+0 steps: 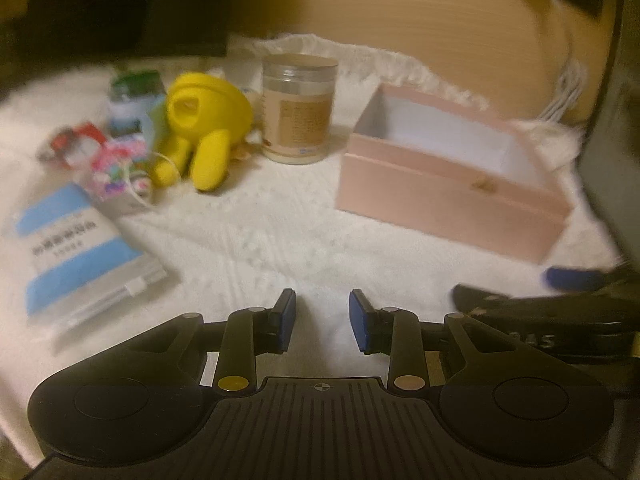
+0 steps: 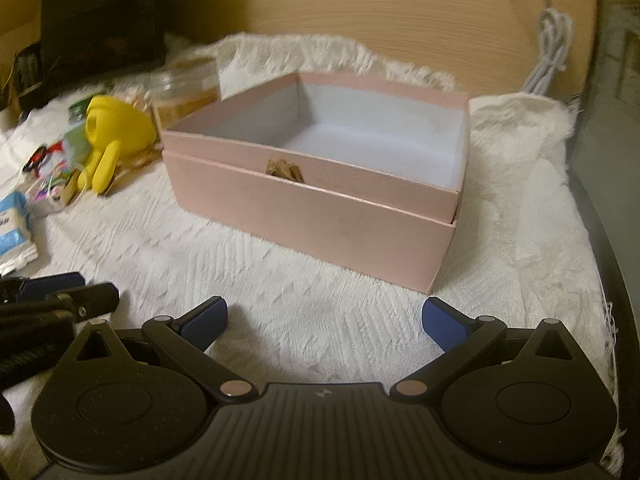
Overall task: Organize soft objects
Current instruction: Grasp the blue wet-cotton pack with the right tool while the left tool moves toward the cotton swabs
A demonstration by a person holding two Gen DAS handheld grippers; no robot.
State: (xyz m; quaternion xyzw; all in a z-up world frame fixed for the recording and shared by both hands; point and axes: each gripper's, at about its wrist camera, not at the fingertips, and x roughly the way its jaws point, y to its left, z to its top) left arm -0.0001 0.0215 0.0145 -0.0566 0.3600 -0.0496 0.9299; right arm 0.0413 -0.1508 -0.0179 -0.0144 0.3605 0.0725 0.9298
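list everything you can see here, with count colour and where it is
pink box: one, pink outside, white inside, open and empty, right of the clutter
yellow plush toy: one, yellow, left of the jar
jar: one, clear with tan label, upright behind the toy
blue and white packet: one, flat at near left
small colourful items: a blurred cluster, count unclear, beside the toy
white cloth: one, under everything
white cable: one, coiled at far right
left gripper: black, blue pads, open, empty
right gripper: black, blue pads, open, empty

I see a matt pink cardboard box [image 2: 320,216] on rough white woven cloth [image 2: 280,312]. My tongs [image 2: 324,324] wear textured blue pads [image 2: 446,326].
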